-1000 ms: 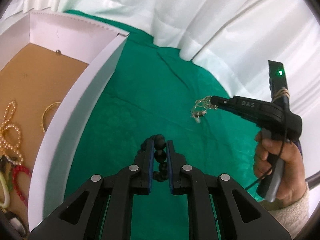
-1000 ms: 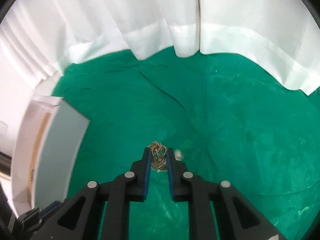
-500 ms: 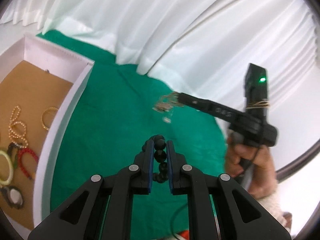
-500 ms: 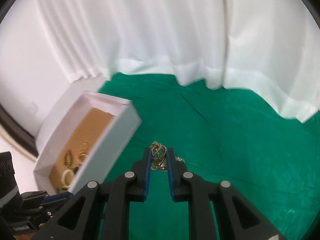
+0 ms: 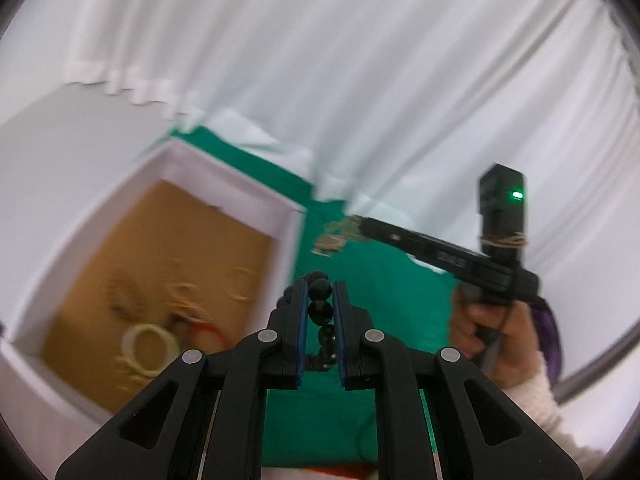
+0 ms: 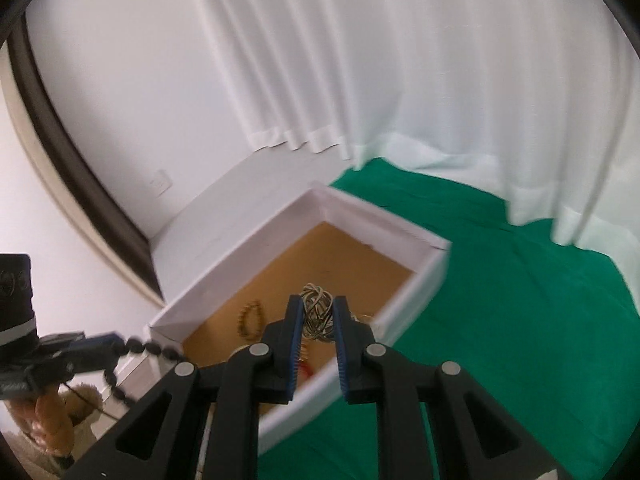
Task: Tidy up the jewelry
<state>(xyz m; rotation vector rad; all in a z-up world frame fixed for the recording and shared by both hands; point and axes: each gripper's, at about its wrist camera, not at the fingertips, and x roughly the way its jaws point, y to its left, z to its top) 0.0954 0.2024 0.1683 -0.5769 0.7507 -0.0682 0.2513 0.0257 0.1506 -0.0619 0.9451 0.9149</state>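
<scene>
1. The left gripper (image 5: 320, 300) has its jaws clamped on a string of black beads (image 5: 320, 312); the loose end of the strand hangs down between and below the jaws.
2. The right gripper (image 6: 317, 316) has its jaws pinched on a tangle of thin gold-coloured chain (image 6: 317, 314), bunched between the pads.
3. Both pieces are held in the air, off the green cloth (image 6: 500, 300) that covers the worktop, at the open white box (image 6: 380, 216) near the cloth's left edge.
4. Inside the box, on its brown floor, lie a pale ring-shaped bangle (image 5: 146, 344), something red and some beaded pieces, all blurred.
5. I'd say this is the carrying step, with two pieces on the way to the box.
6. Next, each gripper needs to be over bare floor inside the walls, lowered, then opened so the strand and chain drop clear of the rim.
</scene>
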